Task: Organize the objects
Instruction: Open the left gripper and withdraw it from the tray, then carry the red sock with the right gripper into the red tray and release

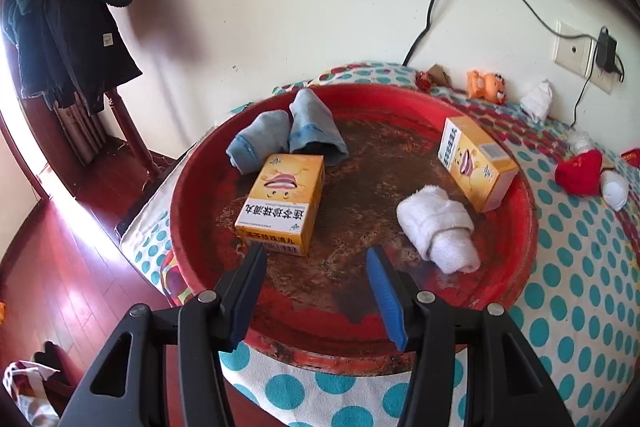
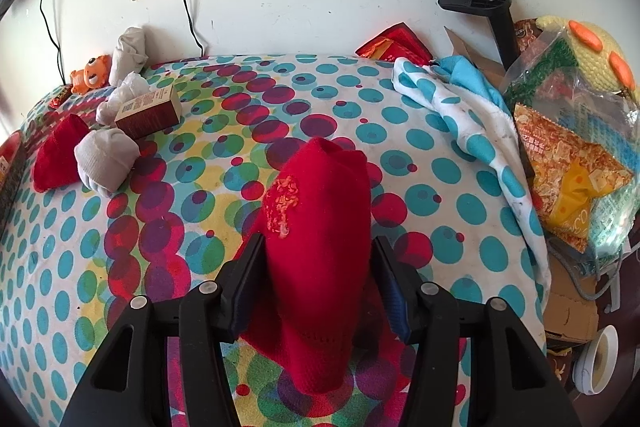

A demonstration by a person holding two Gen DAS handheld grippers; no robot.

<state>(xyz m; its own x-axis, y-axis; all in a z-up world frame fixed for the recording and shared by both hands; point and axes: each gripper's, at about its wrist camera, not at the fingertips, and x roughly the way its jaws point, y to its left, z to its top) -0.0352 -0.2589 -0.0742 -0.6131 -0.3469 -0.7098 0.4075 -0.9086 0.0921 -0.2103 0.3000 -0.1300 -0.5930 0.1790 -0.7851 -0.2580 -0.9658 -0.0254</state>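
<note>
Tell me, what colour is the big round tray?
Red, worn brown in the middle: the tray, best in the left wrist view.

Bare tray (image 1: 516, 267) floor lies open between yellow box (image 1: 282, 203) and white sock roll (image 1: 436, 227) — behind, blue socks (image 1: 288, 139) and second box (image 1: 476, 167) crowd the rim

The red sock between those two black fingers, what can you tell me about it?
The red sock is a rolled or folded knit bundle, bright red, with an orange-gold embroidered patch on its left side. It lies on the polka-dot cloth, lengthwise between the fingers of the right gripper, its far end rounded and pointing toward the wall. The left finger's pad touches its side; the right pad seems just clear, so I cannot tell if it is gripped.
</note>
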